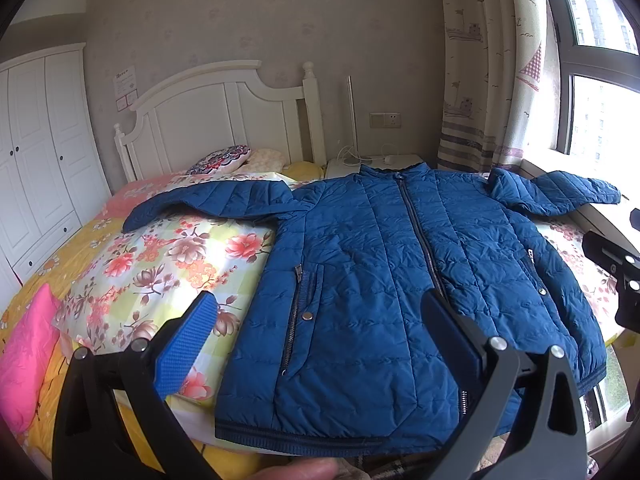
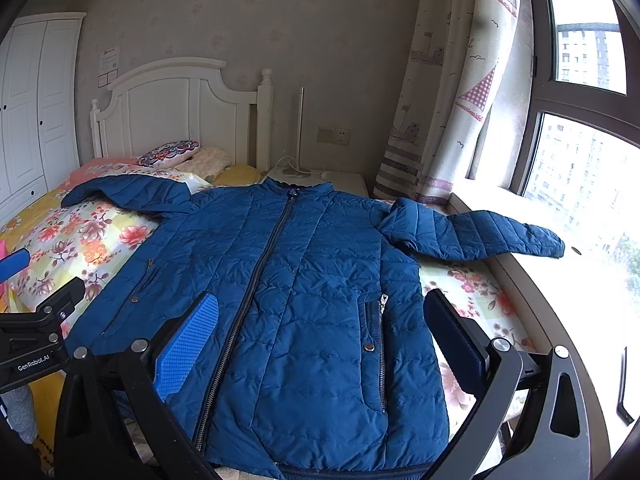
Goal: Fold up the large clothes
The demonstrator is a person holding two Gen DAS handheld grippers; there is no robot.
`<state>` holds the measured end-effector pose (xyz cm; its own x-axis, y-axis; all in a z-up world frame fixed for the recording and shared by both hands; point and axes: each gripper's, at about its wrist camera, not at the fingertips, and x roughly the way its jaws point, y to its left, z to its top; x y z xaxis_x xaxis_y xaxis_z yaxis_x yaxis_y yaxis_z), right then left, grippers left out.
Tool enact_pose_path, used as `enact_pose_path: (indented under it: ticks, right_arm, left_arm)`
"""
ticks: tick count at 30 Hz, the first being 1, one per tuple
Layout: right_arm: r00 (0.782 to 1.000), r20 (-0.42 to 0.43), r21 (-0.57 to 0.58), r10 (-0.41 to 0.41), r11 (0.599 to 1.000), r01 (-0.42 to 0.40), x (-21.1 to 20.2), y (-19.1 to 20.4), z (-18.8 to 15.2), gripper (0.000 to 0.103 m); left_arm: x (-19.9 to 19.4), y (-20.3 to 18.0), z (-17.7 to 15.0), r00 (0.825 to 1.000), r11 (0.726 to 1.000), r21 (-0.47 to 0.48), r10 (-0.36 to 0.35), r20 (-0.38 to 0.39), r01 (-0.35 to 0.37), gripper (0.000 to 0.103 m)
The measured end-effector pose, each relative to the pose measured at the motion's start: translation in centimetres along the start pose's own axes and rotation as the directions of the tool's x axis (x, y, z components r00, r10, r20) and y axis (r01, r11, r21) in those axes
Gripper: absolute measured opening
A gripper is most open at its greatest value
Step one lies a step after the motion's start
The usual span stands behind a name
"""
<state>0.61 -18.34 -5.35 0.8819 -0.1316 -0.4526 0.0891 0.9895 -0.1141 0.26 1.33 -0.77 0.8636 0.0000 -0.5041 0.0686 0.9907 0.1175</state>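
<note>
- The jacket (image 1: 400,280) is seen spread flat and face up on the bed (image 1: 168,264), zipped to the collar, with the collar toward the headboard (image 1: 216,120) and the hem at the bed's near edge.
- No fold is visible yet: both front panels lie open and flat, and the zip (image 2: 256,276) runs straight down the middle.
- The sleeve on the wardrobe side (image 1: 208,200) is stretched out away from the jacket body across the floral quilt.
- The sleeve on the window side (image 2: 480,232) is stretched out from the jacket body onto the sill (image 2: 532,280), its cuff resting there.
- The left tool (image 1: 320,320) is held above the hem end of the jacket, jaws spread wide and nothing between them; one blue pad (image 1: 188,344) hangs over the quilt just beside the jacket's side seam.
- The right tool (image 2: 320,320) is likewise held above the hem end, jaws spread and empty, with the jacket's pocket between its fingers in view.
- Neither tool is seen touching the cloth.
- As judged from this, only the laying-out has been done; the task proper is not begun.
- Left to do, by that judgement: both sleeves to be brought in across the jacket body, the sides possibly turned in, and the body folded hem to collar.
- The padded cloth is likely to spring back, so each fold may need pressing down.
</note>
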Motion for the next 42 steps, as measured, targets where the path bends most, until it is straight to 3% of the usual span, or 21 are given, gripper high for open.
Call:
enact_pose_path:
  ticks: [29, 35, 38, 42]
  right_arm:
    - [0.999, -0.031, 0.007, 0.015, 1.0, -0.014, 1.2, -0.3, -0.4, 0.098]
    - [0.997, -0.082, 0.024, -0.004, 1.0, 0.006, 4.6, -1.8, -0.9, 0.098]
    - [0.991, -0.132, 0.07, -0.012, 0.997, 0.021, 7.9, -4.2, -1.3, 0.098]
    - [0.976, -0.21, 0.14, -0.062, 0.986, 0.092, 13.6, -9.0, -1.3, 0.098]
  left_arm:
    - [1.2, 0.9, -1.5, 1.0, 1.0, -0.002, 0.002, -0.02, -0.002, 0.101]
    - [5.2, 0.1, -1.3, 0.996, 1.0, 0.026, 0.017, -0.091, -0.014, 0.101]
    - [9.2, -0.5, -0.6, 0.988, 0.998, 0.049, 0.033, -0.154, -0.026, 0.101]
    - [17.1, -1.7, 1.2, 0.966, 0.994, 0.11, 0.007, -0.258, 0.022, 0.101]
